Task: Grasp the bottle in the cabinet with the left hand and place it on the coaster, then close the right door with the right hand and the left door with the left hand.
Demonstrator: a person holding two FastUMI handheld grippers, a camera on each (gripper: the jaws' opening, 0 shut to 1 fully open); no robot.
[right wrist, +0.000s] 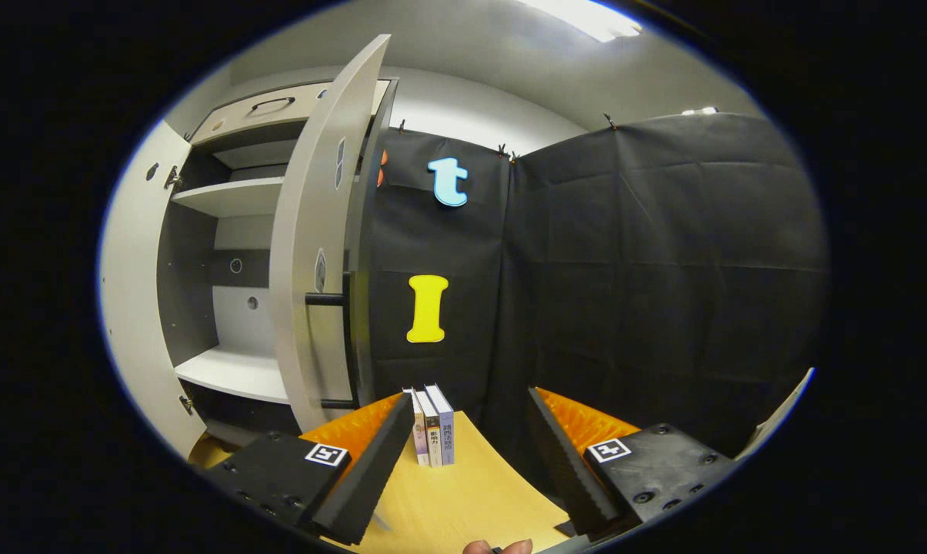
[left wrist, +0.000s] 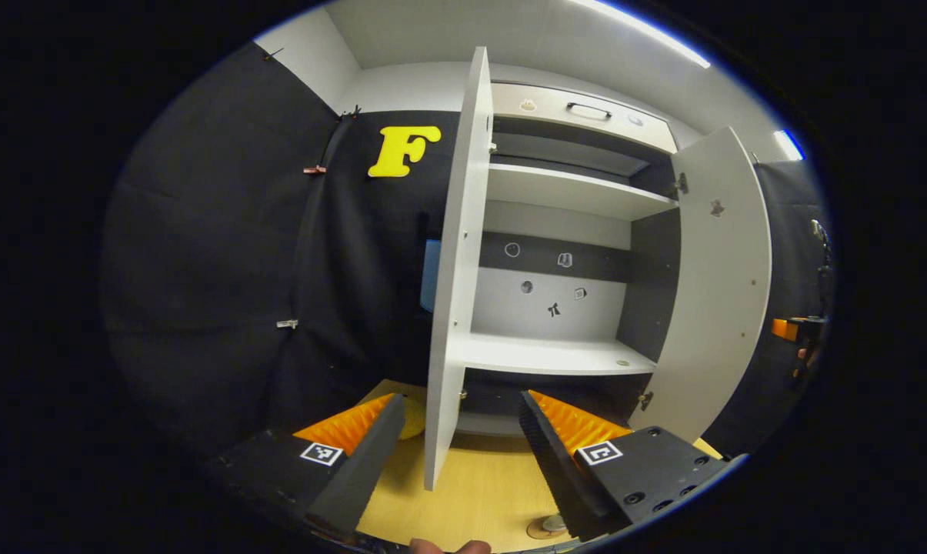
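With both doors ajar and the shelves bare, the scene read as follows.

Left claw [left wrist: 455, 454]: wide open, holding nothing; the near edge of the left door [left wrist: 454, 308] stood between its two fingers, touching neither, in the left gripper view.

Right claw [right wrist: 463, 462]: wide open and empty, pointed at the booth's cloth wall just right of the cabinet [right wrist: 225, 254], above the wooden surface [right wrist: 463, 500].

Bottle: not on the cabinet shelves, which looked bare; a small round thing [left wrist: 546, 526] at the near edge of the surface, partly hidden by the left claw's right finger, might have been the coaster with the bottle on it, but it was too small to tell.

Right door [left wrist: 721, 292]: swung open; in the right gripper view its outer face and dark bar handle [right wrist: 328, 298] lay just left of the right claw's line.

Books [right wrist: 431, 427]: three stood upright on the far part of the surface, near the right door's foot.

Step in hand: judging by the bare shelves, the placing looked done and the door closing was due, right door first.

Next move: the right claw would need to come left onto the outer face of the right door and push it toward the cabinet, staying clear of the books; the left door would follow.
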